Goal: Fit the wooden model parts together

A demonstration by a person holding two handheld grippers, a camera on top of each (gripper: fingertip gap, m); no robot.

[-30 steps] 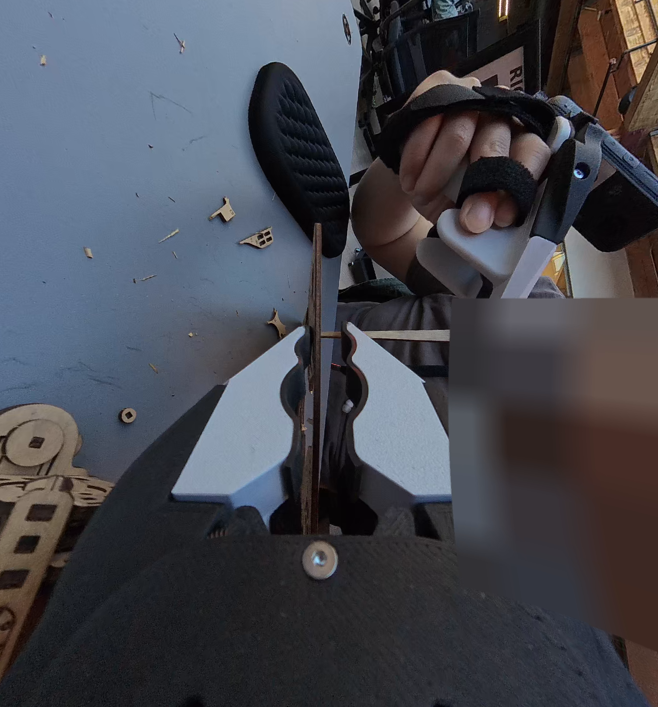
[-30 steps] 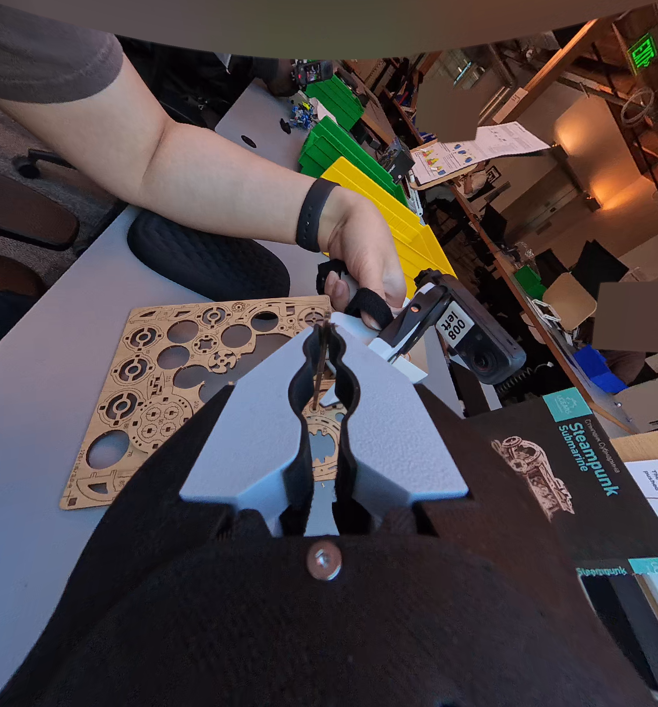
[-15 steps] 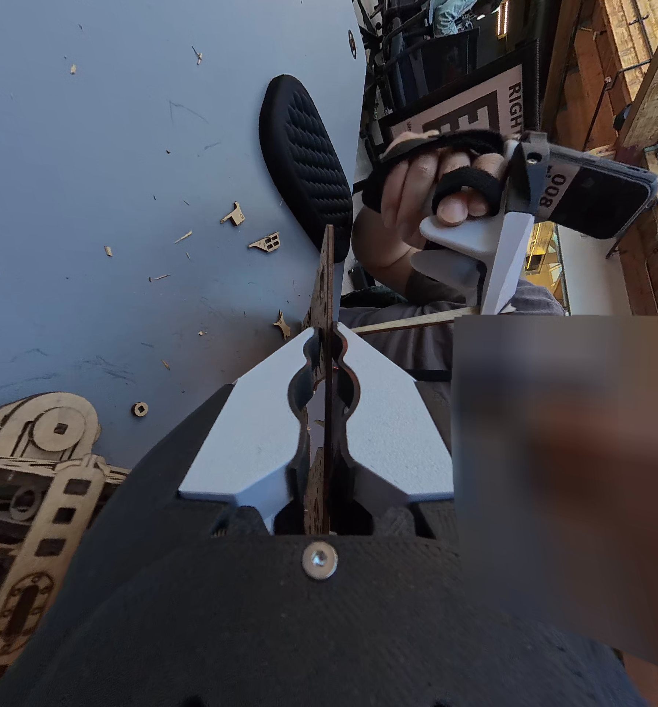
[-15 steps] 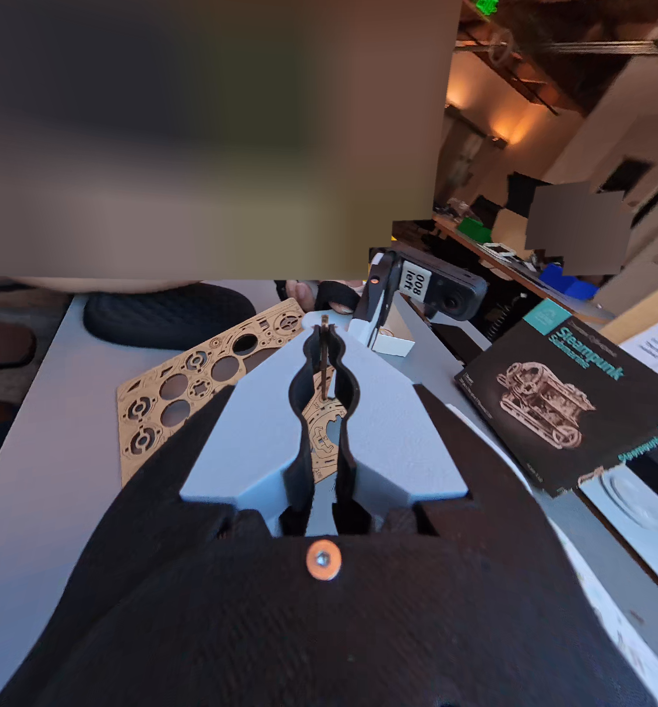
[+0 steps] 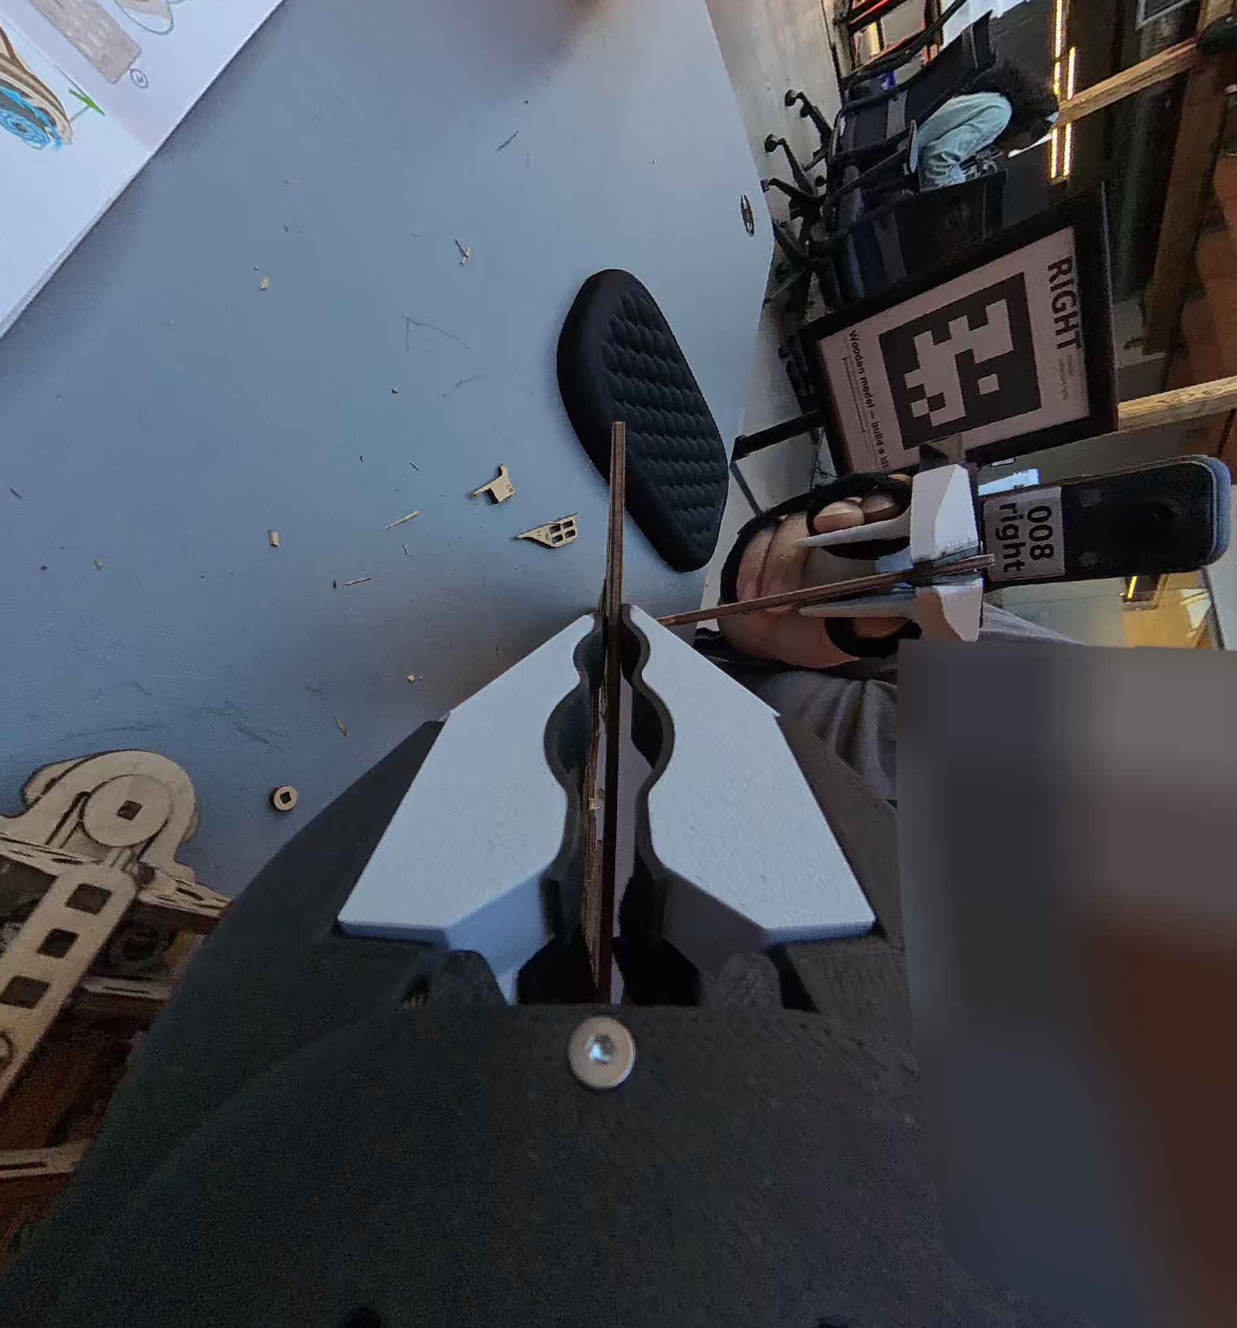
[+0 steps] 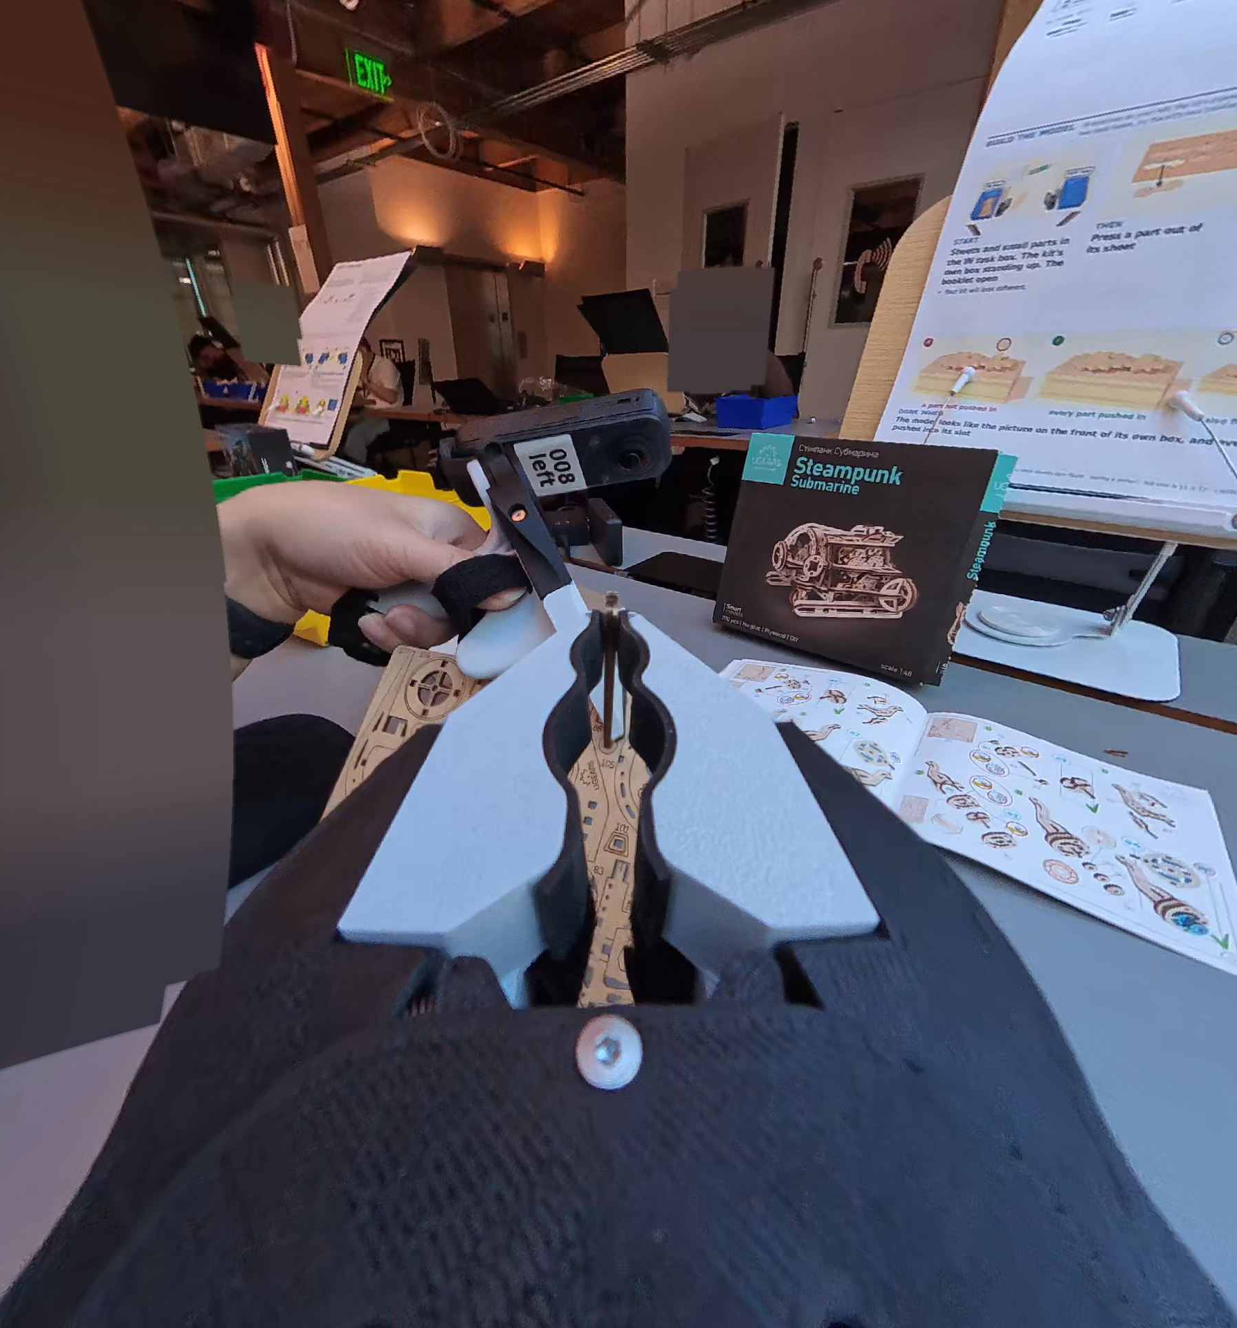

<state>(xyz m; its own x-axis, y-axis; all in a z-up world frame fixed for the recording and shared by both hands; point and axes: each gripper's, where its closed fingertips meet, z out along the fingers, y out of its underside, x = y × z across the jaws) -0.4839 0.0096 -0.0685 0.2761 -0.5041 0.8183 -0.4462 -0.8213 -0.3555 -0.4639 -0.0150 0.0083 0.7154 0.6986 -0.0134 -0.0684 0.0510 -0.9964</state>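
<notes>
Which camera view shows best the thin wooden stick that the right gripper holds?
The left wrist view: the thin wooden stick lies side-on from the right gripper toward the left gripper. The right wrist view shows the stick only end-on.

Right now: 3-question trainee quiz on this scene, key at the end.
1. True or false: the left gripper is open.
2. The right gripper holds: A) a thin wooden strip B) a screw C) a gear.
3. What black thing lies on the table beyond the left gripper?
Key: 1 false, it is shut on a wooden plate. 2 A. 3 the pad.
</notes>
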